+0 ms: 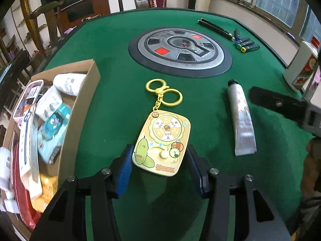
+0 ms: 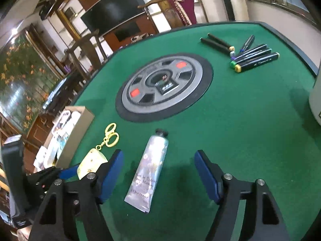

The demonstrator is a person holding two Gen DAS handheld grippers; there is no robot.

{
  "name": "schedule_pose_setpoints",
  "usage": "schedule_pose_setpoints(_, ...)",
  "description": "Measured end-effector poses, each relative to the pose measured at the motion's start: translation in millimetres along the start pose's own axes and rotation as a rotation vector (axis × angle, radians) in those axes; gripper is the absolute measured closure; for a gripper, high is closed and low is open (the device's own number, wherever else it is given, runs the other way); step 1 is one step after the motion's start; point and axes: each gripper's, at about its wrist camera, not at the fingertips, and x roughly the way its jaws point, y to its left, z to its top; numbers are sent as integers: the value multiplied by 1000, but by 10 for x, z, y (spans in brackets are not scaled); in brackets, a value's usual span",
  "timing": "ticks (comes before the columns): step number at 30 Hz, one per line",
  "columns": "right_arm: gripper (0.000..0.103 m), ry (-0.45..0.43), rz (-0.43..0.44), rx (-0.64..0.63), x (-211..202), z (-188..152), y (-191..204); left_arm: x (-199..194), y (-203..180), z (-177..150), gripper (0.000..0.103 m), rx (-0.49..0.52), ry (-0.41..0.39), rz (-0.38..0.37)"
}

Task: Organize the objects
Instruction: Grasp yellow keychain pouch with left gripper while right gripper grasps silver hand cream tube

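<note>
The left claw [image 1: 159, 165] pinches the yellow cartoon keychain card [image 1: 161, 143] on the green felt table [image 1: 120, 92], the right claw [image 2: 158, 176] gapes astride the silver cream tube [image 2: 147, 169]; next, probably lifting both toward the cardboard box [image 1: 80, 108].

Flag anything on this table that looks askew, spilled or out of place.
Nothing is spilled or damaged. The cardboard box at the table's left edge is a jumble, its packets piled at all angles. The yellow keychain toy and hand cream tube lie loose on the green felt.
</note>
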Motion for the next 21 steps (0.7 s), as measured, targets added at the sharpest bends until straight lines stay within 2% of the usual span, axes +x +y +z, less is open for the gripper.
schedule_pose_setpoints(3,30,3,-43,-45,75,-25,78,12,3,29,52,0,7,-1)
schedule_pose_setpoints(8,38,13,-77,-50,168,-35,131,49,-4,84,51,7,-7,3)
schedule_pose_setpoints(12,44,22,-98,-60,224,-40,196,26,-29,45,55,15,-29,5)
schedule_pose_setpoints(16,50,19,-180,-152,276,-74,343,13,-36,13,55,15,-34,-4)
schedule_pose_setpoints(18,58,13,-229,-209,298,-95,394,14,-35,11,55,14,-33,-6)
schedule_pose_setpoints(19,60,9,-242,-225,297,-101,396,16,-35,12,55,13,-32,-7)
schedule_pose_setpoints(21,71,8,-254,-241,282,-98,355,14,-37,9,55,14,-31,-6)
